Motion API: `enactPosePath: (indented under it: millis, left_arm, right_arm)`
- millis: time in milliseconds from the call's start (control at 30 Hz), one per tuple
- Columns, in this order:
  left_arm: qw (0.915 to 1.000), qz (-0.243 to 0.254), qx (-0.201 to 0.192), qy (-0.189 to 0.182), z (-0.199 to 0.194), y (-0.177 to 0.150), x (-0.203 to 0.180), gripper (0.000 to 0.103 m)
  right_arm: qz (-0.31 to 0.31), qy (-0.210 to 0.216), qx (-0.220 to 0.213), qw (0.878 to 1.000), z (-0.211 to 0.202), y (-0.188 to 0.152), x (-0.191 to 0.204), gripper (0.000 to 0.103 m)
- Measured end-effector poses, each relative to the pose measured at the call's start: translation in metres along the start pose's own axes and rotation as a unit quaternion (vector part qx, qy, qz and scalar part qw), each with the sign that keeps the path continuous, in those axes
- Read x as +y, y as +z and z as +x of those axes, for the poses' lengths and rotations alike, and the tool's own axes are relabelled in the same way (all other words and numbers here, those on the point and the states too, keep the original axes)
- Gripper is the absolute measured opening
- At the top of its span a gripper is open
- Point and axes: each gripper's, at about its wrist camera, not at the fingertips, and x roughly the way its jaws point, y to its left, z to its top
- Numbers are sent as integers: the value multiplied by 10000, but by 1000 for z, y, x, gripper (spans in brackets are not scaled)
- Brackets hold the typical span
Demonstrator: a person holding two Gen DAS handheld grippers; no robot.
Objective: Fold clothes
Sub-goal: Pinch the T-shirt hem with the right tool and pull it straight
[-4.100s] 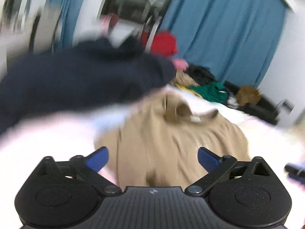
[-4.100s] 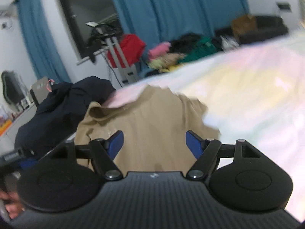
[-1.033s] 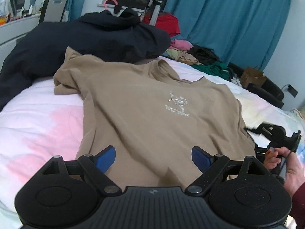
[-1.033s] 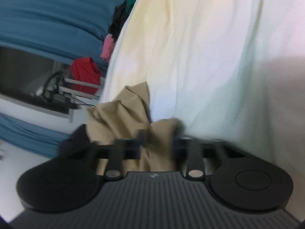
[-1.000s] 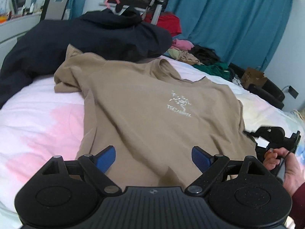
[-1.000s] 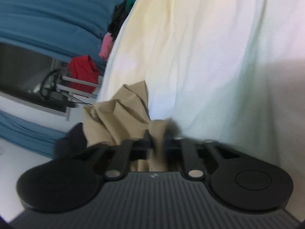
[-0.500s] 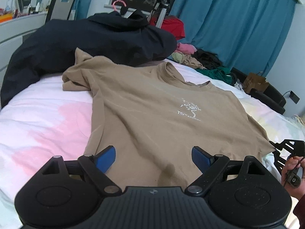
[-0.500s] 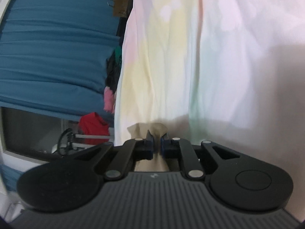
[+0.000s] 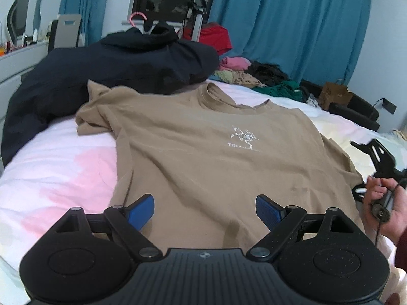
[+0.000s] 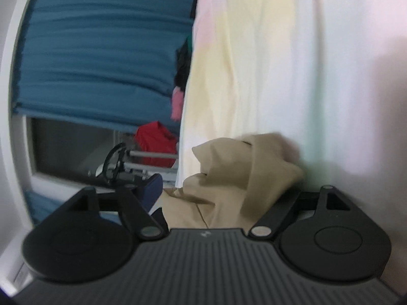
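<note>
A tan T-shirt [image 9: 203, 152] with a small white logo lies spread face up on the bed. Its left sleeve is bunched near a dark jacket. My left gripper [image 9: 204, 207] is open and empty, just above the shirt's bottom hem. My right gripper [image 10: 218, 190] is open, rolled sideways, with a bunched tan sleeve [image 10: 236, 175] lying loose between its jaws; its right finger is hidden behind the cloth. In the left wrist view the right gripper [image 9: 376, 157] sits at the shirt's right sleeve, held by a hand.
A dark navy jacket [image 9: 114, 71] lies on the bed behind the shirt. The pastel bedsheet [image 9: 51, 167] surrounds the shirt. A pile of coloured clothes [image 9: 254, 76] and blue curtains [image 9: 292, 25] stand beyond the bed. A cardboard box [image 9: 335, 94] sits at far right.
My right gripper was shut on the right sleeve and has now opened, leaving the sleeve loose between its jaws. My left gripper drew back slightly and stayed open.
</note>
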Motion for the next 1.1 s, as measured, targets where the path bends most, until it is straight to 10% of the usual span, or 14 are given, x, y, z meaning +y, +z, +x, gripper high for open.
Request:
enactPosePath:
  millis: [167,367,600,867,1100]
  left_arm:
    - [9998,181,34,-94,11,1,-3,89]
    - [9994,208,198,-172,27,0,-6,89]
    - [9994,299,141,-32,29,2,-7,89]
    - [9996,185,127,159,27,8,7,89]
    - [9976,360,-318,497,2,30,23,89]
  right_arm:
    - [-231,419,481,9977,42,7,12,77]
    - [-786,-732,601,9924,78,18,26,16]
    - [-1157,-647,-803,9879,39,20,55,6]
    - [-2673,-1595,-1903,9311,19,17,102,6]
    - [-4536,-2032,-2145,8408,24,-55,173,6]
